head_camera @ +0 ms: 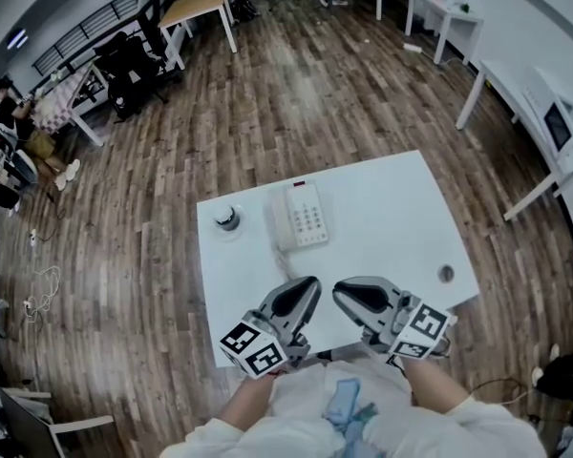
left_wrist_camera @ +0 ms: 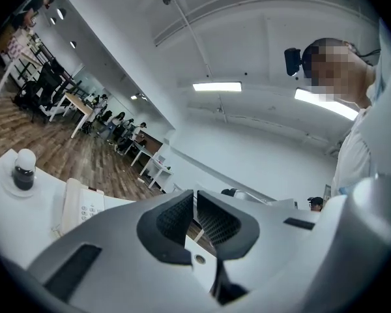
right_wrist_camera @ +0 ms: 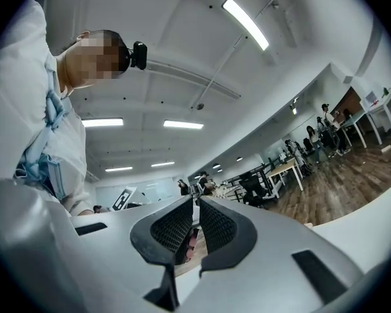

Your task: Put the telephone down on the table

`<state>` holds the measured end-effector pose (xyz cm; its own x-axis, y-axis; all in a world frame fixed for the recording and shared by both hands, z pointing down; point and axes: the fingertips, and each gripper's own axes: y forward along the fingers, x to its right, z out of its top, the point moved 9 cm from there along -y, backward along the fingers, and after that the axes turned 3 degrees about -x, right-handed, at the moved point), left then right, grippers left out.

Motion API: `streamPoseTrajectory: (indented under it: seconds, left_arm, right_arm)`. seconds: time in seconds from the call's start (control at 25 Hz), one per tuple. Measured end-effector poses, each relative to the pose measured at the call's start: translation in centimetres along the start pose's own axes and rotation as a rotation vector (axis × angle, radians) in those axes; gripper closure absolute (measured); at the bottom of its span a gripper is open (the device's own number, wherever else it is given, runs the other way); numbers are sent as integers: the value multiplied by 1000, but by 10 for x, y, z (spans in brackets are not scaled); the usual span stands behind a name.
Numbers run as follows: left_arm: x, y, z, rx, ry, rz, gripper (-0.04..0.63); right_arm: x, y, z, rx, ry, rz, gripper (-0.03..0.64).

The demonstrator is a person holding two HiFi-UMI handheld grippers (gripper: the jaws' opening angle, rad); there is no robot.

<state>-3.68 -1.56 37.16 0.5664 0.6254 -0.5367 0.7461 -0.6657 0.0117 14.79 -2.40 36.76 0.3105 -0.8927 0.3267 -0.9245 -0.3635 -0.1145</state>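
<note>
The white telephone [head_camera: 303, 215] lies flat on the white table [head_camera: 392, 218], left of its middle, handset in its cradle. In the left gripper view the telephone [left_wrist_camera: 81, 205] shows at the lower left. My left gripper [head_camera: 310, 284] hovers over the table's near part, short of the phone, jaws shut with nothing between them [left_wrist_camera: 194, 198]. Beside it, my right gripper [head_camera: 341, 289] is also off the phone. Its jaws [right_wrist_camera: 197, 203] meet at the tips and hold nothing. Both grippers point about level, away from the tabletop.
A small dark object on a round white base [head_camera: 227, 218] stands left of the phone [left_wrist_camera: 24, 171]. A cable hole [head_camera: 446, 274] sits near the table's right front corner. Wood floor [head_camera: 296, 93] surrounds the table, with desks and chairs farther off.
</note>
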Motion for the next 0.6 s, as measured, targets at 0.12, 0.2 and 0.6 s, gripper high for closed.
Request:
streamPoseTrajectory:
  seconds: [0.12,0.2,0.6]
  left_arm:
    - [6,1,3,4,24,-5,578]
    - [7,2,8,16,36,-9,578]
    - [13,4,18,37,63,-28,578]
  right_arm:
    - [-3,-1,9,21,-8,22,565]
    - [-3,1,16,50,0,55,565]
    - [-10,8,33,30,-28,89,565]
